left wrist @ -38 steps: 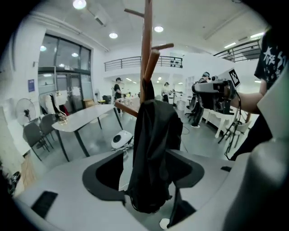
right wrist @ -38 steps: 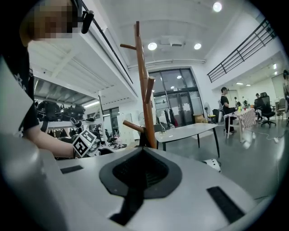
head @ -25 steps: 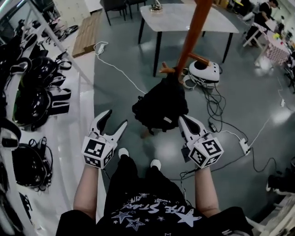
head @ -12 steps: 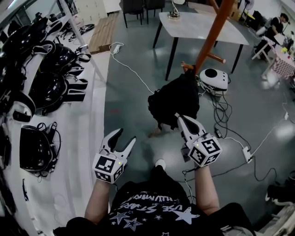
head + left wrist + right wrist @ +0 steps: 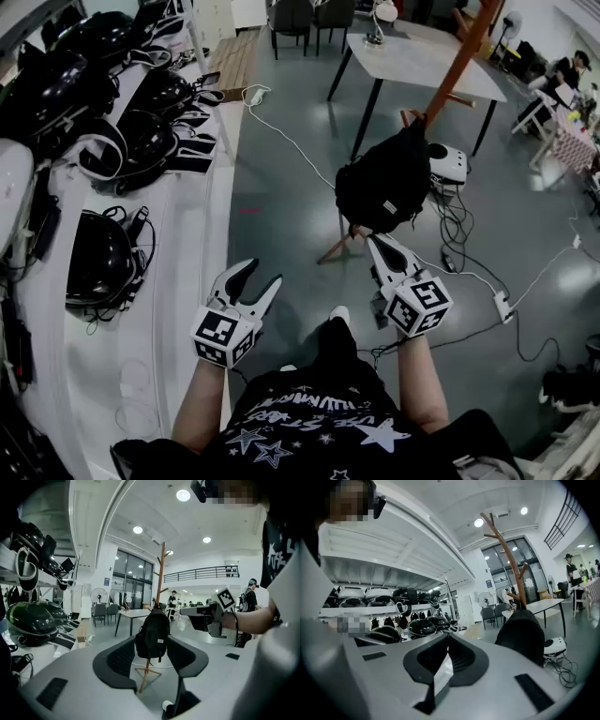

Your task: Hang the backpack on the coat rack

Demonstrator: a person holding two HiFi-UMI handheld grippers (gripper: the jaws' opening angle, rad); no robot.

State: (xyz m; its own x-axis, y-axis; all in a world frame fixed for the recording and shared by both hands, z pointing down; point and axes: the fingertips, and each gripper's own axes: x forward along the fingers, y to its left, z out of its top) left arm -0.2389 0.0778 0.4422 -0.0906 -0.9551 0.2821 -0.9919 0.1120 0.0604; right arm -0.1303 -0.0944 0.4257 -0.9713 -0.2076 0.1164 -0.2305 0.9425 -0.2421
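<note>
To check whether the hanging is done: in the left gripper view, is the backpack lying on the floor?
No, the backpack hangs on the coat rack, whose spread feet show below it.

shirt (image 5: 314, 427) print illegible, no other txt

Black backpack (image 5: 389, 187) hangs upright off a low peg of the coat rack (image 5: 457, 67), clear of the floor, small light label on front. Coat rack: orange-brown wooden pole, branch-like pegs, splayed legs on grey floor.
</note>
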